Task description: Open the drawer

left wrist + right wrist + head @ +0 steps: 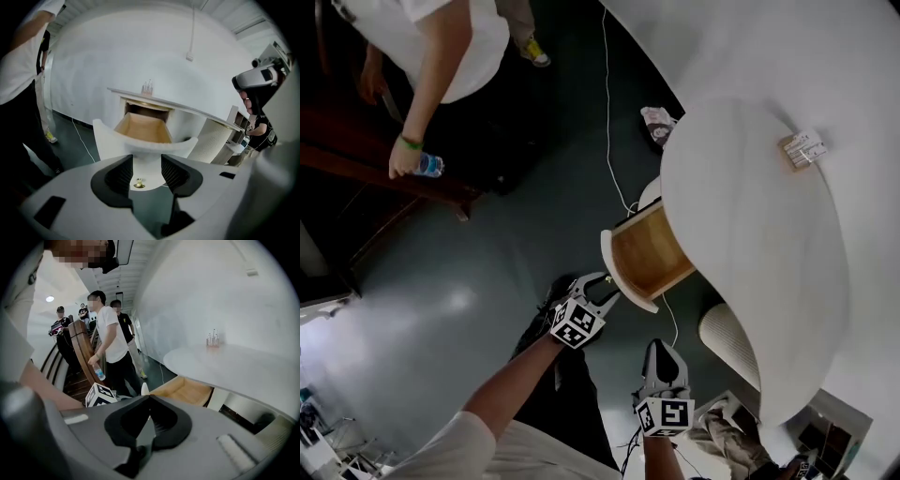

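Note:
The drawer [649, 251] stands pulled out from under the white table [750, 216], its wooden inside showing behind a curved white front [623, 277]. My left gripper [604, 287] is open just in front of that panel. In the left gripper view the drawer front [140, 149] fills the space ahead of my left gripper [146, 160], and its small brass knob [138, 184] sits in the gap between the jaws with neither pad touching it. My right gripper [663, 349] hangs lower and nearer to me, shut and empty. The right gripper [149, 397] looks past the open drawer [185, 390].
A person in a white shirt holding a water bottle [428, 166] stands on the dark floor at the left. A white cable [607, 112] runs along the floor to the table. A small box [802, 148] lies on the tabletop. A ribbed white pedestal [729, 339] stands under the table.

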